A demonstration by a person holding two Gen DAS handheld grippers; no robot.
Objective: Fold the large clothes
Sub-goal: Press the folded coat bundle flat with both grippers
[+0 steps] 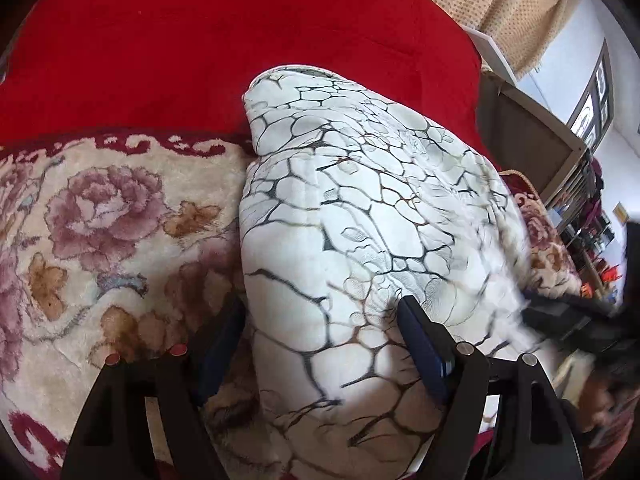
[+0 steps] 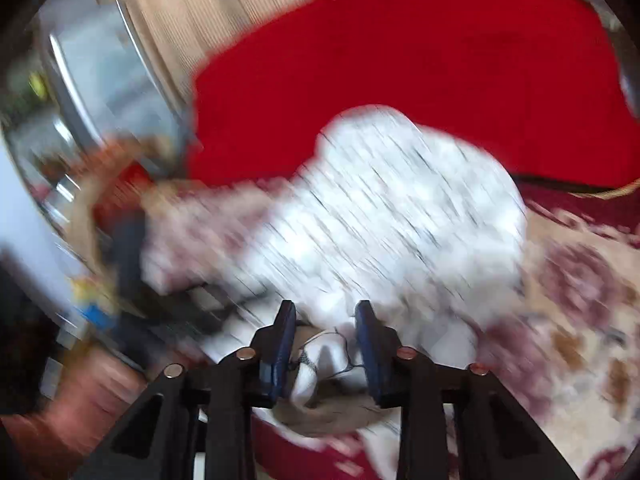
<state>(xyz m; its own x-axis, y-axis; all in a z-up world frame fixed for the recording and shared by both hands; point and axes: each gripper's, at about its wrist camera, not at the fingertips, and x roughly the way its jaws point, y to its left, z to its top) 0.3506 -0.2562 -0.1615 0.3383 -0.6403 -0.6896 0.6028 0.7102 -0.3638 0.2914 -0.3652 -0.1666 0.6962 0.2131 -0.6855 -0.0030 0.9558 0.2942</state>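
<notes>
A white garment (image 1: 360,216) with a dark cracked-marble print lies folded in a long bundle on a floral blanket (image 1: 100,240). My left gripper (image 1: 320,316) is open, its fingers astride the near end of the garment, one finger on the blanket side and one on the cloth. In the blurred right wrist view the same garment (image 2: 392,216) lies ahead. My right gripper (image 2: 325,312) is open a little, with a fold of the white cloth between its fingers near their base. The right gripper also shows as a dark blur in the left wrist view (image 1: 572,316).
A red cloth (image 1: 240,40) covers the surface beyond the garment. A beige dotted curtain (image 1: 500,4) and a wooden frame (image 1: 532,132) stand at the far right, with cluttered shelves (image 1: 592,240) past them. The floral blanket spreads left and below.
</notes>
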